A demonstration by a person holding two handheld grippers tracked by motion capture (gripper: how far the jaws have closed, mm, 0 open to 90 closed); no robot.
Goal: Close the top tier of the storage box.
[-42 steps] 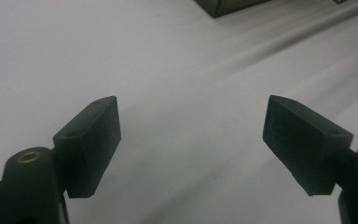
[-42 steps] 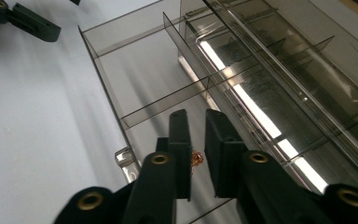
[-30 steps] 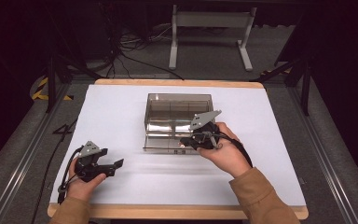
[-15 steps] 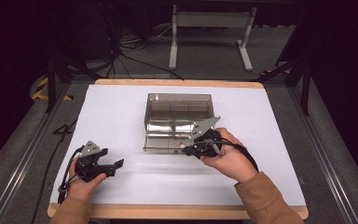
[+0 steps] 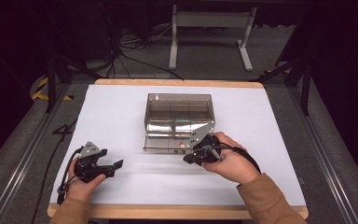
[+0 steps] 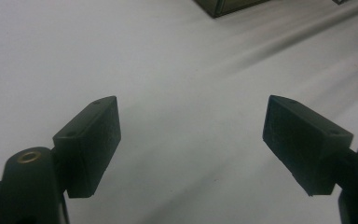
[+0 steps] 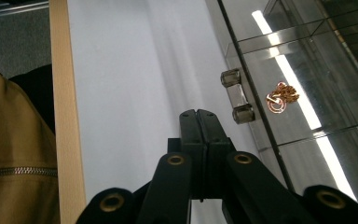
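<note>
Right hand-held gripper point(image 7: 199, 114) — jaws closed, empty — beside the box handle point(image 7: 237, 96); left hand-held gripper point(image 6: 191, 140) wide open.

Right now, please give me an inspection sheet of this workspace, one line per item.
Surface: white table top with a wooden edge, bare around the box.
Job's things: clear box at the centre, its drawer handle facing the person; a small gold-coloured trinket lies inside.
Clutter: nothing seen.
Grippers: left claw open over bare table, holding nothing; right claw shut and empty, its tips close beside the handle, not touching it.
Cables: black cable trails from the left claw; more cables lie on the floor behind.
Surroundings: dark room, grey floor, white stand behind the table.
</note>
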